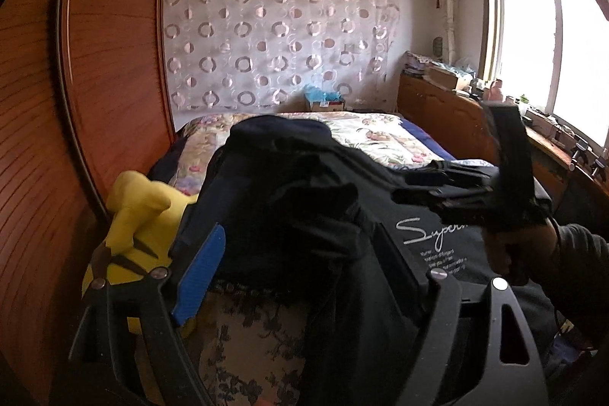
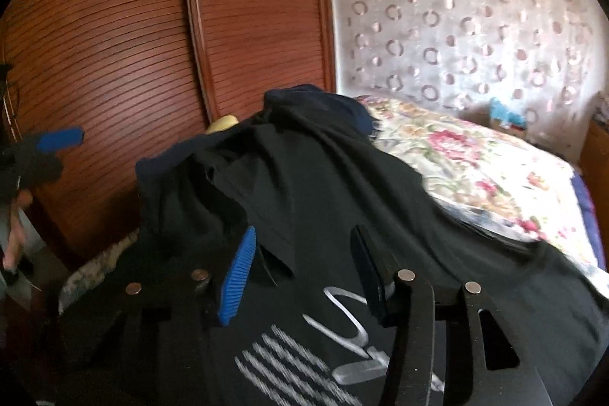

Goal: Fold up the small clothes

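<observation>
Both tongs are hovering over a black cotton T-shirt with white script lettering [image 1: 380, 215], which is lying crumpled on the near end of a bed with a floral quilt [image 1: 380, 136]. Left tongs [image 1: 300, 265] are standing released: the blue ribbed pad [image 1: 201, 276] and the dark pad opposite are well apart, and the cloth below is not pinched between them. Right tongs [image 2: 304, 273] are also standing apart over the white print of the shirt; a fold of black fabric is rising between the two pads, but they are not pressing on it, so nothing is being grasped. In the left wrist view the right tongs are showing at the right edge, blurred, with a hand [image 1: 525, 250] in a dark sleeve behind them. A dark navy garment [image 2: 316, 101] is lying under the far edge of the shirt. A yellow plush toy [image 1: 129, 227] is sitting just beside the clothes, against the brown slatted wooden wardrobe doors [image 2: 152, 25].
</observation>
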A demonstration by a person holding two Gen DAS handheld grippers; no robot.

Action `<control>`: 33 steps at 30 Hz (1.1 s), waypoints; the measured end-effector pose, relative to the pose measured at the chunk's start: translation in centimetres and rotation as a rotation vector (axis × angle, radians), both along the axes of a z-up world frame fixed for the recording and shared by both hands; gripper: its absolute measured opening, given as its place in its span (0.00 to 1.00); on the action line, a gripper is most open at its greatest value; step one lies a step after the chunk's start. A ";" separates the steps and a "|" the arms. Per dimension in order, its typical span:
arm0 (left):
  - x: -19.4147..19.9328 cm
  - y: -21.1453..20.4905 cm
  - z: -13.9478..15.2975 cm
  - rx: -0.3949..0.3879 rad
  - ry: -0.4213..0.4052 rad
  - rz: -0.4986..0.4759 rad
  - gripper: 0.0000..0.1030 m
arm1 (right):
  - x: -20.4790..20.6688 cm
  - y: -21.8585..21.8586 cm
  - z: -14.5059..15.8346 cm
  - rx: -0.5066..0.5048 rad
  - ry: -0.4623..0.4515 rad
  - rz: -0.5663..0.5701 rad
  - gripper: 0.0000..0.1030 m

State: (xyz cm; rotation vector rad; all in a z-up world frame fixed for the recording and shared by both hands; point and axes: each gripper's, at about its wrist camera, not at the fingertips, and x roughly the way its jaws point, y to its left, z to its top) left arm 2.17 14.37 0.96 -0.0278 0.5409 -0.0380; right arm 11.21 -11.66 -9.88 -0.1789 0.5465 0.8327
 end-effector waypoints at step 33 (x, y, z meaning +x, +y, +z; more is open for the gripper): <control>-0.7 -1.1 -2.2 -0.024 0.039 -0.019 0.78 | -0.9 -3.1 -3.3 -0.005 0.116 0.187 0.01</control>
